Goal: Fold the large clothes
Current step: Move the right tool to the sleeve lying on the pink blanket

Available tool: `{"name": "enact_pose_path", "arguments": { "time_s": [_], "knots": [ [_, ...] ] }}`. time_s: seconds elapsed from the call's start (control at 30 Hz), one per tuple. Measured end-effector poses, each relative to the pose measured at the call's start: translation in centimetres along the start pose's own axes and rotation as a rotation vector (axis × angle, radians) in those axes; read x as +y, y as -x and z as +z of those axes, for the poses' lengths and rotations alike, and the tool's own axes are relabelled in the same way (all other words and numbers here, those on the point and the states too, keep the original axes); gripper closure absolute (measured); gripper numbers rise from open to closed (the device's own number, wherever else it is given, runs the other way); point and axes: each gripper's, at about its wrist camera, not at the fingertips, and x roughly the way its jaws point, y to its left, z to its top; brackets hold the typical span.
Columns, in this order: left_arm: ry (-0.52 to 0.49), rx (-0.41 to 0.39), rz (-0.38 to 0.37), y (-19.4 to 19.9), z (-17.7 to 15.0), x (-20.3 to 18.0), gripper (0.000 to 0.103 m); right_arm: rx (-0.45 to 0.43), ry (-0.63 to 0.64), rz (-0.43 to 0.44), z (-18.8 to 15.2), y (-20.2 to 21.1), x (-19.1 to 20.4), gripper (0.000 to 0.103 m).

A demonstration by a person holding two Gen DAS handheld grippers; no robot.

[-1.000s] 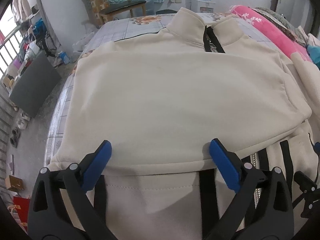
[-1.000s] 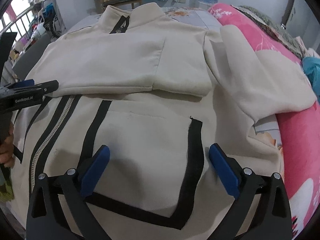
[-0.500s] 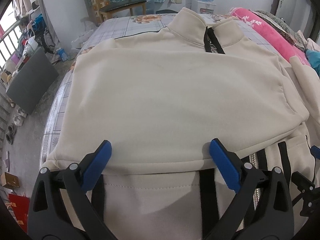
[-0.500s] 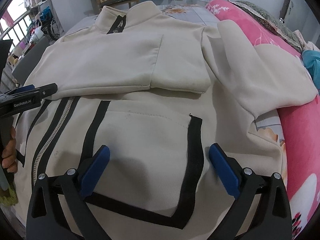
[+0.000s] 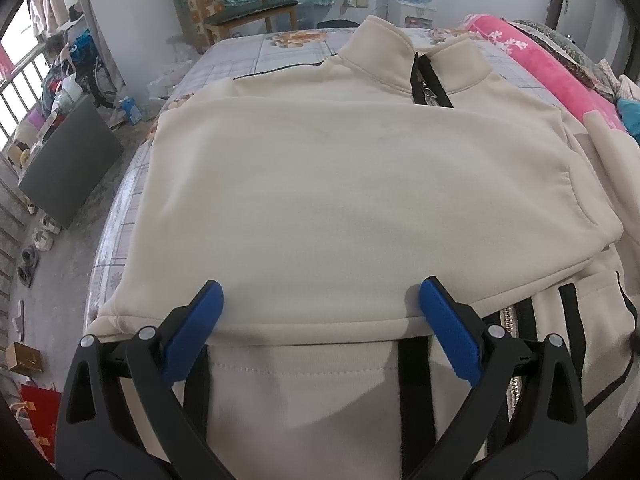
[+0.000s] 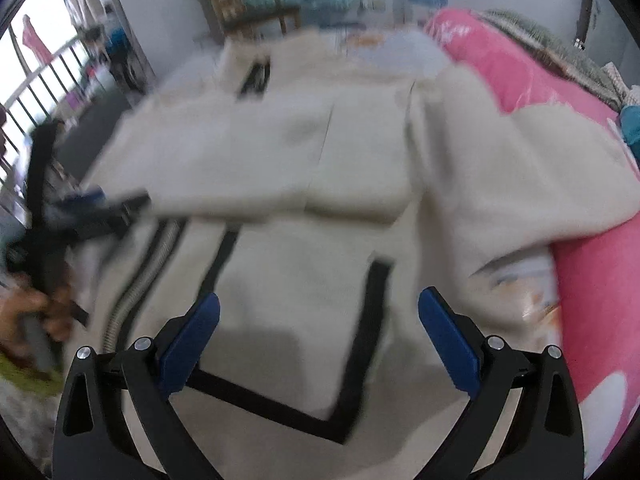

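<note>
I see one cream fleece zip jacket with black stripes (image 5: pixel 360 208) spread on the bed, ahead of and beneath both sets of fingers. I judge it soft, bulky, non-slippery; grip seams or hem. Two grippers: left gripper (image 5: pixel 320 312) and right gripper (image 6: pixel 318 320), both spread, empty.

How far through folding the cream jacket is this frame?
Done: the left sleeve is folded flat across the jacket chest. In hand: nothing; the left gripper and right gripper are both open above the lower front, the right view blurred. Left: the right sleeve lies spread toward the pink blanket, and the body is not yet folded.
</note>
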Motion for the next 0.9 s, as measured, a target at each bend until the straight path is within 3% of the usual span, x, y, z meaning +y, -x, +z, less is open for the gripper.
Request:
{"name": "enact_pose_path", "arguments": {
  "time_s": [0.17, 0.27, 0.4, 0.5, 0.67, 0.9],
  "knots": [
    [-0.001, 0.003, 0.000, 0.0, 0.1, 0.0, 0.008, -0.109, -0.098, -0.052, 2.3, 4.5, -7.2, 0.006],
    [-0.001, 0.001, 0.002, 0.0, 0.1, 0.0, 0.007, -0.144, -0.265, -0.019, 3.6, 6.2, -15.0, 0.006],
    [-0.001, 0.004, 0.004, 0.0, 0.1, 0.0, 0.007, -0.144, -0.466, -0.052, 4.2, 6.0, -23.9, 0.006],
    [-0.003, 0.003, 0.004, 0.0, 0.2, 0.0, 0.007, -0.132, -0.590, -0.086, 3.9, 5.2, -29.2, 0.013],
    [-0.002, 0.008, -0.005, -0.1, 0.3, 0.0, 0.007, -0.138, -0.771, -0.075, 3.4, 4.0, -34.9, 0.025],
    [-0.005, 0.003, -0.005, -0.2, 0.1, 0.1, 0.007, -0.144, -0.874, -0.077, 3.4, 2.5, -37.8, 0.033]
  ]
}}
